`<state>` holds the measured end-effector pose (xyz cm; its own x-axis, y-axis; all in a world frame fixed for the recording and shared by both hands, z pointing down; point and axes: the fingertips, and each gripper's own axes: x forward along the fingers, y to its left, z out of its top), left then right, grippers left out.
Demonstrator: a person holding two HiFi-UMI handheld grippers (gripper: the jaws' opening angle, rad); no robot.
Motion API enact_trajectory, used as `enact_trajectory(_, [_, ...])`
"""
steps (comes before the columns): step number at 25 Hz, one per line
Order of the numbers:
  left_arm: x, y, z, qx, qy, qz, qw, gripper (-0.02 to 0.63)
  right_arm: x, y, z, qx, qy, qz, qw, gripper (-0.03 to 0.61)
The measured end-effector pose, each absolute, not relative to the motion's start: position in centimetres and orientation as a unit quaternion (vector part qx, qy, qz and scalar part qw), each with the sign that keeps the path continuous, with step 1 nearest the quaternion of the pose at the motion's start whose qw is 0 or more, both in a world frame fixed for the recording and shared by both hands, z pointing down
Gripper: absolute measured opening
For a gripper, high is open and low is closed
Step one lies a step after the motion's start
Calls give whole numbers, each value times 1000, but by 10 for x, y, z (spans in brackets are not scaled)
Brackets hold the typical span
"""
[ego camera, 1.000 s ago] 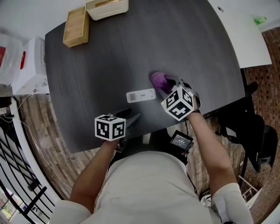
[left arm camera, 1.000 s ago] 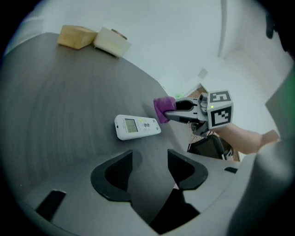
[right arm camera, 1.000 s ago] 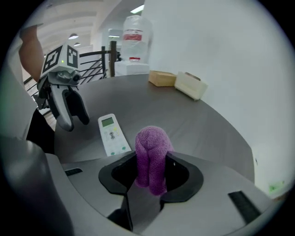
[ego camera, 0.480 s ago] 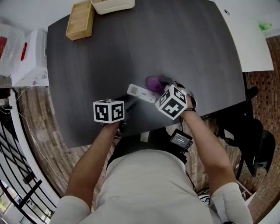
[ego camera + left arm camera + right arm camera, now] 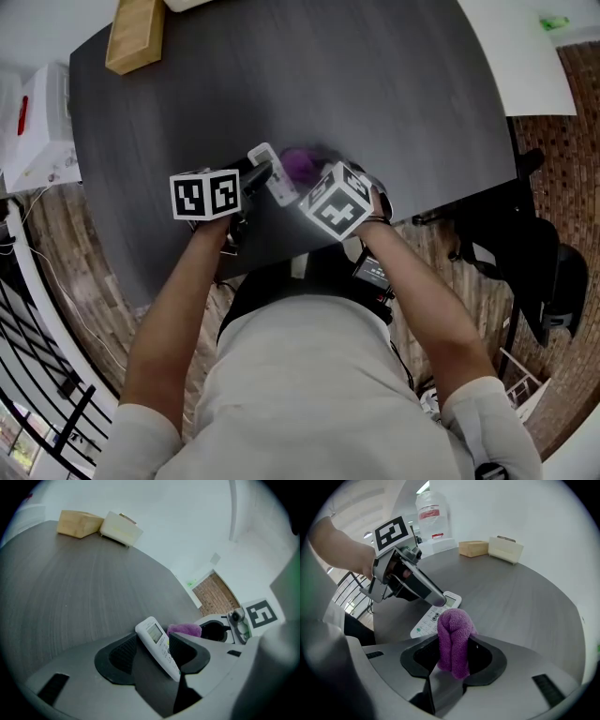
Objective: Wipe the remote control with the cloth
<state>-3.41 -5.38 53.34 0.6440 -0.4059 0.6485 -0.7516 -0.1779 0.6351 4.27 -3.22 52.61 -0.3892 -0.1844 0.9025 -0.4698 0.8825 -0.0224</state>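
Note:
The white remote control (image 5: 157, 643) sits slanted between the pads of my left gripper (image 5: 157, 644), screen end pointing away; the jaws have just been closing and now grip it. In the head view the remote (image 5: 266, 172) lies just beyond the left gripper (image 5: 255, 180), over the dark table (image 5: 375, 84). My right gripper (image 5: 453, 651) is shut on a folded purple cloth (image 5: 454, 637), whose top sticks out beyond the jaws. The cloth (image 5: 300, 163) hangs right beside the remote (image 5: 432, 614), touching or almost touching its right side.
A wooden box (image 5: 79, 523) and a white box (image 5: 121, 528) stand at the table's far edge. A white cabinet (image 5: 37, 131) with a water bottle (image 5: 433, 515) is off the left side. The table's near edge is close to the person's body.
The remote lay flat on the table and the left gripper was short of it; now the left jaws are on it. The right gripper carried the cloth leftward to the remote.

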Motion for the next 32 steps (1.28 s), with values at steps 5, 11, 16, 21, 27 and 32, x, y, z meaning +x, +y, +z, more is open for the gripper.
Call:
enact_trajectory(5, [-31, -52, 534, 751, -384, 171, 509, 218, 43, -29, 528, 204, -823, 151, 508, 149])
enact_trajectory(11, [-34, -49, 534, 753, -382, 172, 508, 218, 41, -32, 528, 207, -824, 152, 506, 149])
enact_trajectory(16, [-33, -49, 533, 759, -375, 172, 503, 218, 42, -31, 528, 210, -822, 154, 506, 149])
enact_trajectory(21, [-30, -53, 535, 764, -368, 178, 499, 218, 39, -26, 527, 209, -821, 159, 506, 149])
enact_trajectory(27, [-35, -53, 534, 768, -368, 181, 492, 218, 42, -31, 524, 227, -822, 153, 500, 149])
enact_trajectory(32, [-56, -46, 511, 775, -385, 128, 485, 218, 70, -56, 496, 308, -825, 167, 444, 149])
